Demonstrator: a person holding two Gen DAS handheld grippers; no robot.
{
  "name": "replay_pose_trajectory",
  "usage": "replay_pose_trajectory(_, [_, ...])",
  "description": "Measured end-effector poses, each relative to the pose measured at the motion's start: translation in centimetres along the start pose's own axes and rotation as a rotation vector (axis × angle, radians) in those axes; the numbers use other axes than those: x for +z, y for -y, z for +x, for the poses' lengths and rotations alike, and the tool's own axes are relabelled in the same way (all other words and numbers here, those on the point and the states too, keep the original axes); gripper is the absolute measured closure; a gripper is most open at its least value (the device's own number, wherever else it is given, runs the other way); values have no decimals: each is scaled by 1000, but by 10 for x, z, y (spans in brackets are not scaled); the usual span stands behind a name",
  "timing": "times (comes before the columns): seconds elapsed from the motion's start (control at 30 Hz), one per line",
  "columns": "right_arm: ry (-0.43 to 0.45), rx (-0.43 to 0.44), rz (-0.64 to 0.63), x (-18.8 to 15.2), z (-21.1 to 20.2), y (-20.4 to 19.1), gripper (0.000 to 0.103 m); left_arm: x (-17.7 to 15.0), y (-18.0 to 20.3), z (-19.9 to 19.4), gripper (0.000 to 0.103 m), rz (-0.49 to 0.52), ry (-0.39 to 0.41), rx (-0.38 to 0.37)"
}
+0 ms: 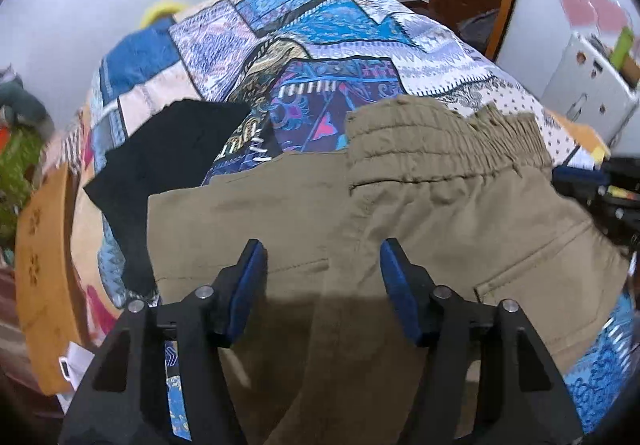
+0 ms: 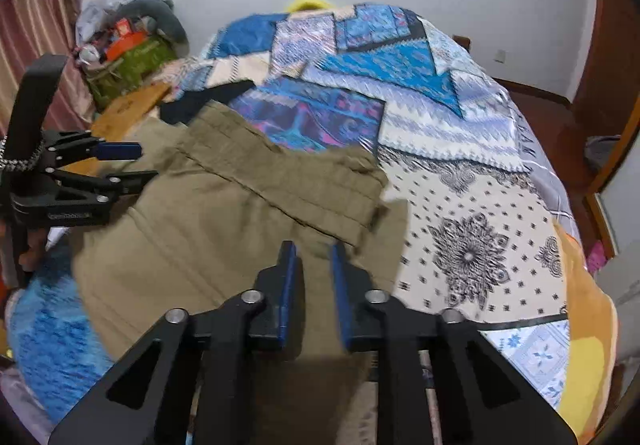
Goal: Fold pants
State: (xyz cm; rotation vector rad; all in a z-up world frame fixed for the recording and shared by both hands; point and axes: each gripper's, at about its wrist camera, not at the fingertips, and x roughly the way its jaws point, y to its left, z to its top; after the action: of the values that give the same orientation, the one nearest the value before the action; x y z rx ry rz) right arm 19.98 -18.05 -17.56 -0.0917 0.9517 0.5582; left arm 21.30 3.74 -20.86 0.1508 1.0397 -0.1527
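Note:
Olive-khaki pants (image 1: pixel 420 213) lie on a patchwork bedspread (image 1: pixel 320 37), elastic waistband (image 1: pixel 440 137) at the far side. My left gripper (image 1: pixel 322 257) is open just above the pants' middle, holding nothing. In the right wrist view the pants (image 2: pixel 224 221) lie folded over, waistband (image 2: pixel 288 181) toward the bed's middle. My right gripper (image 2: pixel 314 257) hovers over the pants' near edge with its jaws a narrow gap apart and nothing between them. The left gripper (image 2: pixel 132 165) shows at the left, open over the pants' edge.
A black garment (image 1: pixel 168 165) lies on the bed left of the pants. An orange blanket edge (image 1: pixel 44 265) hangs at the bed's left side. A white box (image 1: pixel 588 93) stands at the right. Clutter and a curtain (image 2: pixel 36 25) stand left of the bed.

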Motion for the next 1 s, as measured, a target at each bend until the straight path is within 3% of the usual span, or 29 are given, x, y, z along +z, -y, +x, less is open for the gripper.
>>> replay_pose_trajectory(0.23, [11, 6, 20, 4, -21, 3, 88, -8, -24, -32, 41, -47, 58, 41])
replay_pose_trajectory(0.27, [14, 9, 32, 4, -25, 4, 83, -9, -30, -36, 41, -58, 67, 57])
replay_pose_trajectory(0.4, [45, 6, 84, 1, -39, 12, 47, -14, -63, -43, 40, -143, 71, 66])
replay_pose_trajectory(0.57, [26, 9, 148, -7, -32, 21, 28, -23, -88, -21, 25, -240, -5, 59])
replay_pose_trajectory(0.73, [-53, 77, 253, -17, -3, 37, 28, -28, -94, 11, 25, -307, -75, -27])
replay_pose_trajectory(1.0, [-80, 211, 349, -8, 20, 48, 28, -16, -95, 30, 25, -362, -90, -157])
